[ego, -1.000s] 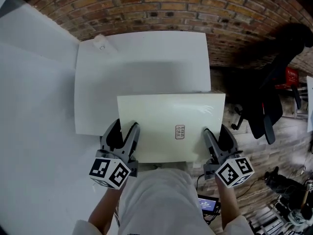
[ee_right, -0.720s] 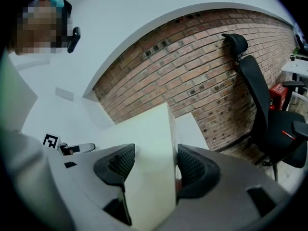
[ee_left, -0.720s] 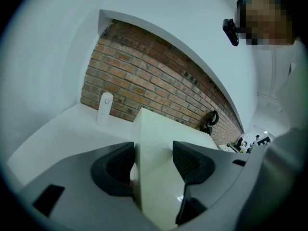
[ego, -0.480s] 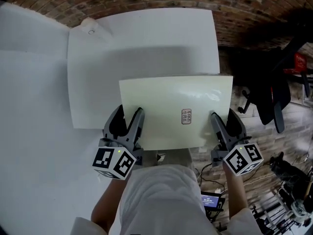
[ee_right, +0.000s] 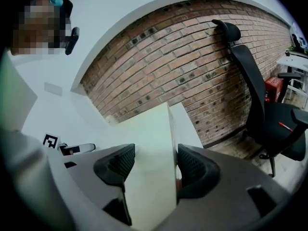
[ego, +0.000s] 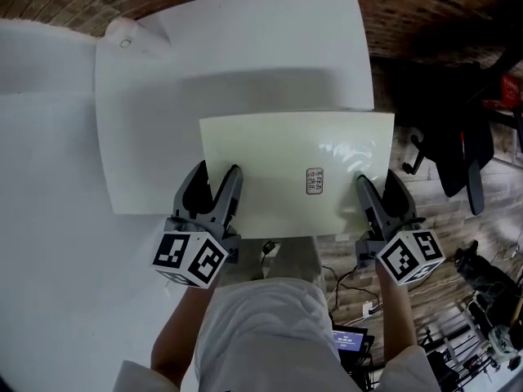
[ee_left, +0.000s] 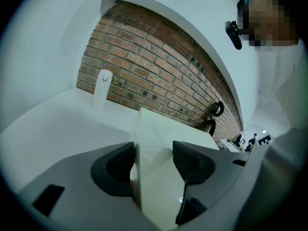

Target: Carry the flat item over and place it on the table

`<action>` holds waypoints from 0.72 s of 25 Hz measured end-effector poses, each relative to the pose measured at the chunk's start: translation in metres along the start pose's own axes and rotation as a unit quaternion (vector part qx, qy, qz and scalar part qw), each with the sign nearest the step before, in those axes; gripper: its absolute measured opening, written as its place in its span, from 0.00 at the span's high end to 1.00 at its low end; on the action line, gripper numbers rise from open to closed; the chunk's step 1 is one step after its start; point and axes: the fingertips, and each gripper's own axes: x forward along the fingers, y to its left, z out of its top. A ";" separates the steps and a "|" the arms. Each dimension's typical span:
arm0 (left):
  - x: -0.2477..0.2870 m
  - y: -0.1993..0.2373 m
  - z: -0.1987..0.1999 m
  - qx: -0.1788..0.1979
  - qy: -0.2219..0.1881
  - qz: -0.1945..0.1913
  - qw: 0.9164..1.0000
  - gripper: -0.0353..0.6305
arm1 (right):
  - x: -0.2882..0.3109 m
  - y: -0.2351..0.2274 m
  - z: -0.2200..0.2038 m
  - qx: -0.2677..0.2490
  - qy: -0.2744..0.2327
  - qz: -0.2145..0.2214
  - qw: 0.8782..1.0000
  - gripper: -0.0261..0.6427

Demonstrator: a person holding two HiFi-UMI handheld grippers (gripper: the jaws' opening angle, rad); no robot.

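A small printed label (ego: 315,180) sits near the middle of the flat cream board (ego: 286,149), its writing too small to read; the left gripper (ego: 214,175) pinches the board's near left edge between its jaws, and the right gripper (ego: 376,181) pinches the near right edge likewise; the board lies over the near right part of the white table (ego: 221,47), its near edge overhanging; whether it touches the top cannot be told; a small white device (ego: 124,43) lies at the table's far left corner

Glossy smooth cream board (ego: 294,170), matt white table (ego: 204,55), rough red brick wall (ee_right: 192,66), ribbed matt grey plastic fingers (ee_left: 114,166)
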 end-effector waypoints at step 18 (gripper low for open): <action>0.074 0.039 -0.052 -0.006 0.043 0.020 0.999 0.56 | 0.067 -0.057 -0.040 0.016 0.044 -0.023 0.999 0.53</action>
